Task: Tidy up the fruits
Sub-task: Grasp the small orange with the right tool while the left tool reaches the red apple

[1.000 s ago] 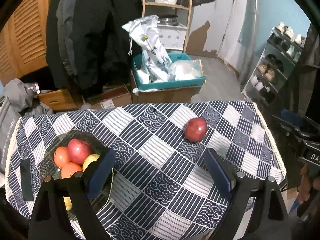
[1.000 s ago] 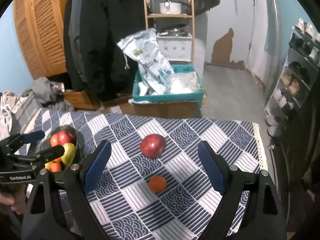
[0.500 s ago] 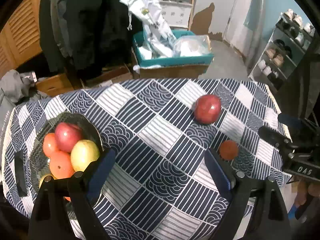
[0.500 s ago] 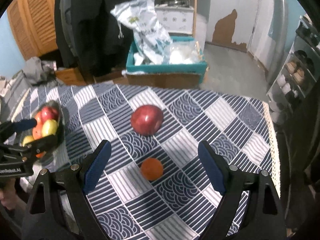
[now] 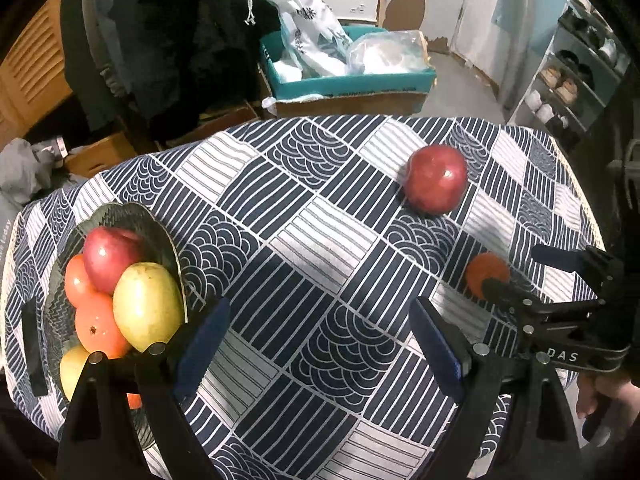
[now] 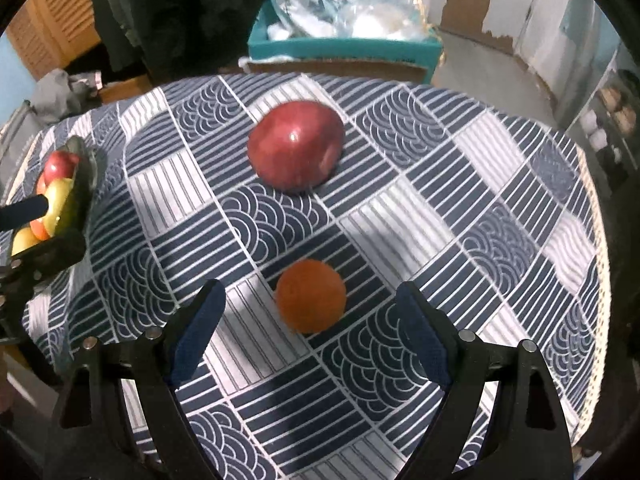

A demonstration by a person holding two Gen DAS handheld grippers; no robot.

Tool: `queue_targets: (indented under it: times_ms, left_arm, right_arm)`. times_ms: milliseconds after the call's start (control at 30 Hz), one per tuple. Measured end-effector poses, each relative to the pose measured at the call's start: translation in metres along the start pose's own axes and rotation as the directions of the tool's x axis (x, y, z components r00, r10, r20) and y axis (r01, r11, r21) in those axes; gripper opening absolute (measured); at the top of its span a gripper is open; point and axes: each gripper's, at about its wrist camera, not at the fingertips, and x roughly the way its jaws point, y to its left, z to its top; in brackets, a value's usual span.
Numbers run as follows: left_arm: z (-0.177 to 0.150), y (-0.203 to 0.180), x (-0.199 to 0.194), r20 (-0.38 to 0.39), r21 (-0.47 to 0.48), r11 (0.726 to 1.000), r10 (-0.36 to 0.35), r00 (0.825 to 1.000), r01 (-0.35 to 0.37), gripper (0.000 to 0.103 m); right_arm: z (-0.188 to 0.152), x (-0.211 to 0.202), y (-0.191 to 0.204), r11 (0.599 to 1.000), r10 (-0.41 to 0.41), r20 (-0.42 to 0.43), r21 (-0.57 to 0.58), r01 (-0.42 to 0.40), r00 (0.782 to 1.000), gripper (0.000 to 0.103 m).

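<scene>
**Orange lined up for pickup**

The right gripper (image 6: 310,338) is spread wide and empty, with the orange (image 6: 311,296) lying just ahead of the gap, roughly centred between the blue pads (image 6: 198,330). For a clean grasp, the fingers would best be carried forward and lowered until the pads sit either side of the orange's widest part, then closed gently, since a round fruit may roll on the cloth (image 6: 460,208) if nudged by one pad first. The apple (image 6: 296,146) lies further on, apart from the orange, and need not be touched

The right gripper is angled down over the table's near edge. The left gripper (image 5: 316,344) is also held wide and empty, its left finger just beside the bowl (image 5: 160,224), which is already piled with fruit
</scene>
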Motion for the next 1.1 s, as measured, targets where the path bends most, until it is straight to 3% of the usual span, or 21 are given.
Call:
queue_targets:
  times_ms: [133,400,567,833,1100]
  left_arm:
    - [-0.001,0.0,0.005,-0.016,-0.003,1.0,-0.002,1.0,0.002,0.092]
    - [0.002,-0.002,0.013,-0.029,-0.006,1.0,-0.014,0.999,0.014,0.092]
    - [0.006,-0.006,0.019,-0.044,-0.019,0.999,-0.037,0.998,0.036,0.092]
    - [0.023,-0.022,0.031,-0.053,-0.025,0.997,-0.069,0.996,0.067,0.092]
    - [0.047,-0.047,0.047,-0.053,-0.008,0.995,-0.097,0.994,0.096,0.092]
  right_arm:
    - [-0.002,0.016,-0.002,1.0,-0.005,-0.034,0.002,0.005,0.999,0.087]
    - [-0.004,0.035,-0.001,1.0,0.025,-0.07,-0.012,-0.026,0.997,0.07]
    - [-0.004,0.04,0.0,0.999,0.027,-0.079,-0.028,-0.029,0.997,0.046]
    - [0.004,0.025,-0.018,1.0,0.031,-0.02,0.003,-0.031,0.999,0.045]
    - [0.021,0.007,-0.046,0.997,-0.076,0.042,-0.005,0.076,0.996,0.045]
